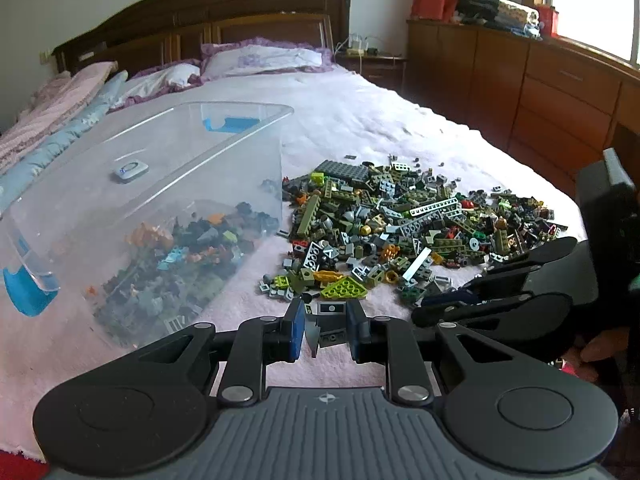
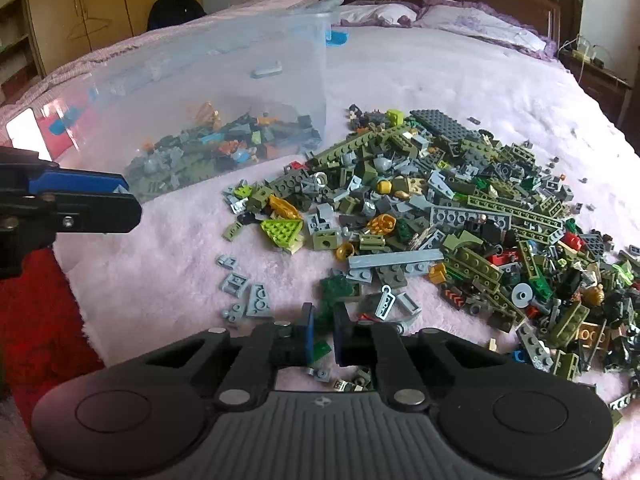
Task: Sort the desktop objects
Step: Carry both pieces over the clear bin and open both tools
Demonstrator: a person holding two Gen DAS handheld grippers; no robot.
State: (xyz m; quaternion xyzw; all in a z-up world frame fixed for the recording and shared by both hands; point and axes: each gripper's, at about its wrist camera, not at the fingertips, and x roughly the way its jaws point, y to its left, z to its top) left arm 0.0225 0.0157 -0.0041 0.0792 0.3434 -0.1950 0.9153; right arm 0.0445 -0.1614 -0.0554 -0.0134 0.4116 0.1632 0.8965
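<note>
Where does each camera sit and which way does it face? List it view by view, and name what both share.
Left wrist: on the left gripper, shut on a dark grey brick piece, facing the headboard; the right gripper and a hand show at right.
Right wrist: on the right gripper, low over the brick pile; the left gripper enters at left.
Shared: the pile, clear bin, pink blanket.

Home bedroom: wooden headboard (image 1: 208, 12), pillows (image 1: 264, 58), pink bedspread (image 1: 360, 112), dresser (image 1: 520, 72).
</note>
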